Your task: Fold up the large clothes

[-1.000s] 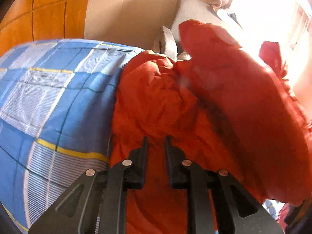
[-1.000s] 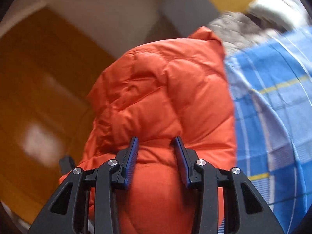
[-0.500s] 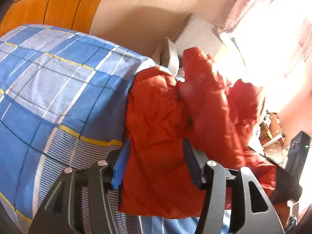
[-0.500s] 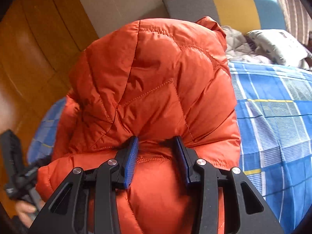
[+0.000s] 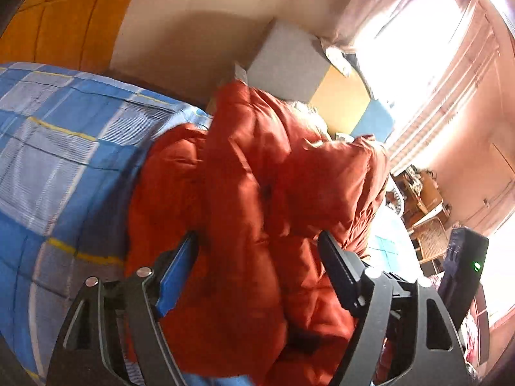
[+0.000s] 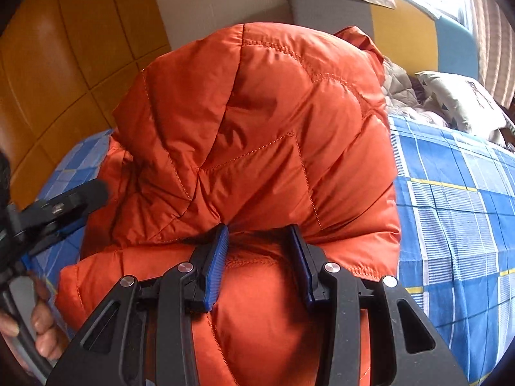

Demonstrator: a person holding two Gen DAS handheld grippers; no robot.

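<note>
An orange quilted down jacket [image 5: 251,193] lies bunched on a bed with a blue checked cover [image 5: 64,148]. My left gripper [image 5: 257,241] hovers over the jacket's near part. Its jaws are opening wide and the pads press on nothing, though the fabric lies under the gap. In the right wrist view the jacket [image 6: 257,128] bulges up large. My right gripper [image 6: 259,230] is shut on a thick fold of it at the near hem. The left gripper [image 6: 80,196] also shows at the left edge there, held by a hand [image 6: 42,331].
A wood-panelled headboard [image 6: 64,64] and a pale wall stand behind the bed. Grey, yellow and blue cushions [image 6: 402,32] and a patterned pillow [image 6: 460,99] lie at the far end. A bright window [image 5: 418,48], a cluttered shelf and a black device [image 5: 463,270] are at the right.
My left gripper has let go of the jacket, spread its jaws and lifted back. My right gripper kept its grip and swung the fold over the bed.
</note>
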